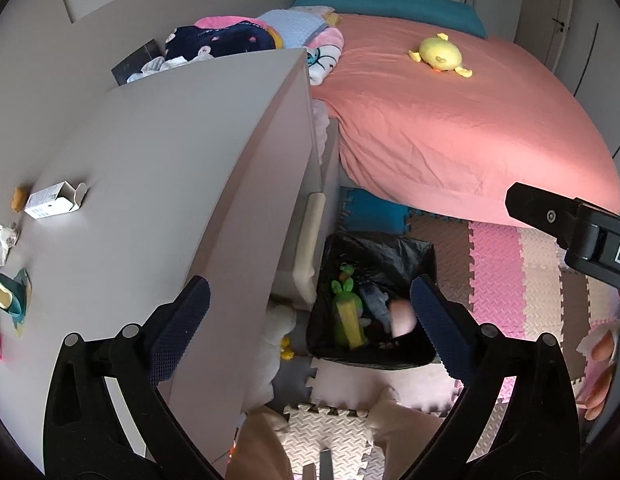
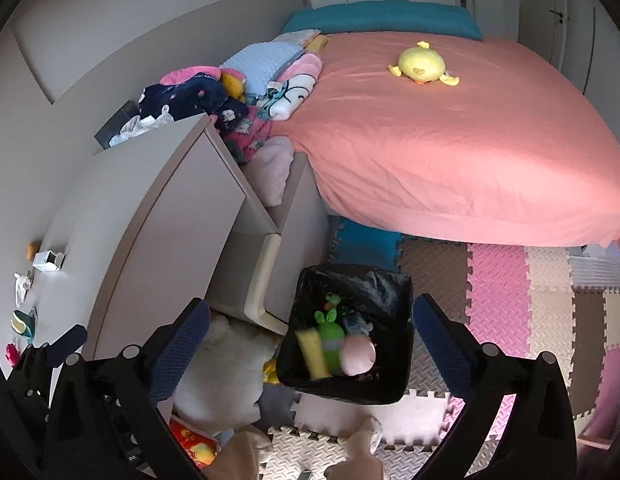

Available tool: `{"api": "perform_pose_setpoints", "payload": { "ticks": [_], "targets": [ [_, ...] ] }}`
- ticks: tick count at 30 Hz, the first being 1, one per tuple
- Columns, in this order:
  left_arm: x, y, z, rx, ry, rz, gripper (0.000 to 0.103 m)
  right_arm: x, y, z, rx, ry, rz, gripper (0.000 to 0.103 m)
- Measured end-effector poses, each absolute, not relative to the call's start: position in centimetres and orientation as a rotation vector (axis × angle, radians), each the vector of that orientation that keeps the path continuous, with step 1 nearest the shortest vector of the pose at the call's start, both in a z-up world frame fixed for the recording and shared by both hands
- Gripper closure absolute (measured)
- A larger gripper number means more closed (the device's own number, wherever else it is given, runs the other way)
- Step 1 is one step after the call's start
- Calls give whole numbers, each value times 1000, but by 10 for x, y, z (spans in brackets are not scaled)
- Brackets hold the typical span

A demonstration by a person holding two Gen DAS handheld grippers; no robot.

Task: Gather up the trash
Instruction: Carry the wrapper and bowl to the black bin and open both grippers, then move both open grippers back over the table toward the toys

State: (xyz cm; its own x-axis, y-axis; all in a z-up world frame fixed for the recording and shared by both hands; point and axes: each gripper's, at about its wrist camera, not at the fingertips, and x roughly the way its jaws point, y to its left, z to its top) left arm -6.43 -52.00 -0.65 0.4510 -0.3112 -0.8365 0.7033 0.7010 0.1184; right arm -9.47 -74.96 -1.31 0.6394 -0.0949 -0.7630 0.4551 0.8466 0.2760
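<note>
Right wrist view: both grippers, left (image 1: 310, 322) and right (image 2: 311, 338), gape empty above the bin (image 2: 406, 292)

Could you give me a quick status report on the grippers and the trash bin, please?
Left gripper open, empty. Right gripper open, empty, above the black-lined bin. Bin holds a green toy and a pink item. Nothing blocking.

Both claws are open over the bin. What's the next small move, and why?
Probably swing the left claw back over the desk toward the small open carton. Both claws look empty, the black-lined bin already holds items, and litter remains on the desk.
</note>
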Motion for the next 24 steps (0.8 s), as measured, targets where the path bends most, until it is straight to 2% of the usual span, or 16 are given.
{"api": "perform_pose_setpoints", "payload": {
  "ticks": [24],
  "targets": [
    [-51, -479, 12, 413, 904, -643, 6, -82, -706, 5, 412, 798, -220, 2]
  ]
}}
